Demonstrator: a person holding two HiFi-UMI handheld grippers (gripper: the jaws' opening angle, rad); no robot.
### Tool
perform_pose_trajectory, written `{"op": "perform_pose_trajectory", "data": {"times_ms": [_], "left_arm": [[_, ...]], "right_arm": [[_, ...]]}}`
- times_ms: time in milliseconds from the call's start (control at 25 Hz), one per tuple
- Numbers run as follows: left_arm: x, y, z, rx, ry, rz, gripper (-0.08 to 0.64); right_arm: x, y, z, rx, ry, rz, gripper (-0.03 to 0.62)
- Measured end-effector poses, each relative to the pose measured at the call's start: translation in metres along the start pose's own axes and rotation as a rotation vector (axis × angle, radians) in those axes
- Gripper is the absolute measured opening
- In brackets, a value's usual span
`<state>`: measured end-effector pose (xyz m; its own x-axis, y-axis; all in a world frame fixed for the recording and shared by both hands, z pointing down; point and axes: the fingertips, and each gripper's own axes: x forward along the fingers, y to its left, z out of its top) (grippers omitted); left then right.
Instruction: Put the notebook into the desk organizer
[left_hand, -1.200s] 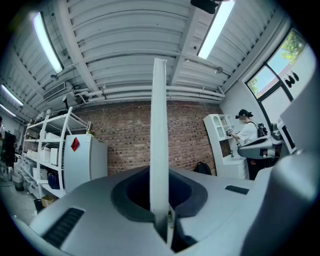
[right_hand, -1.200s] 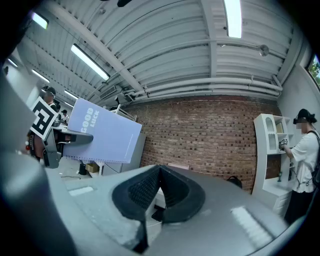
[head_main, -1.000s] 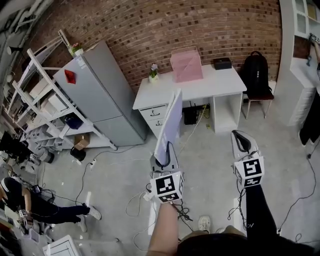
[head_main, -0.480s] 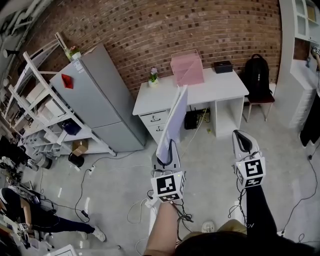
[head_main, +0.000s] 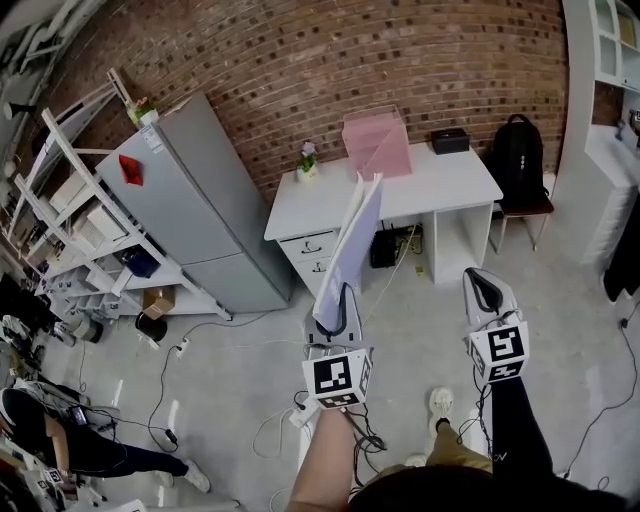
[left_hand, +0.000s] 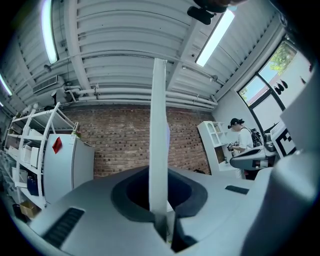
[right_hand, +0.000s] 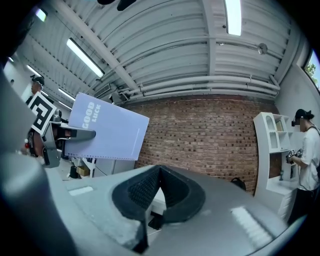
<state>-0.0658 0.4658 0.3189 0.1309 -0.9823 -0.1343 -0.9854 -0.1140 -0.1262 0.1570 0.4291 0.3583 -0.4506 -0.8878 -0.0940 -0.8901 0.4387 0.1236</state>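
Red brick wall (head_main: 300, 60) runs right behind the white desk (head_main: 440, 185), which has a small potted plant (head_main: 307, 158) on its left end, a black box (head_main: 449, 140) at its back right and drawers (head_main: 310, 250) under its left side. Left of desk: tall grey fridge (head_main: 195, 205), then a white shelf rack (head_main: 70, 215); right of desk: chair (head_main: 522, 205) w/ black backpack (head_main: 517, 150), then a white cupboard (head_main: 600, 110). Grey floor (head_main: 230, 340) in front of desk w/ cables (head_main: 165, 365) strewn about; overhead a ribbed metal ceiling (right_hand: 165, 45) w/ strip lights (right_hand: 232, 15), window (left_hand: 260, 87) on desk's right.
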Motion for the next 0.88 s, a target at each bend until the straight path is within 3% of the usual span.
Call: {"op": "perform_pose_trajectory", "data": {"times_ms": [880], "left_arm": [[0.219, 0.03, -0.049, 0.001, 0.016, 0.075, 0.035]], "right_arm": [[0.224, -0.105, -0.037, 0.015, -0.024, 0.073, 0.002]]}}
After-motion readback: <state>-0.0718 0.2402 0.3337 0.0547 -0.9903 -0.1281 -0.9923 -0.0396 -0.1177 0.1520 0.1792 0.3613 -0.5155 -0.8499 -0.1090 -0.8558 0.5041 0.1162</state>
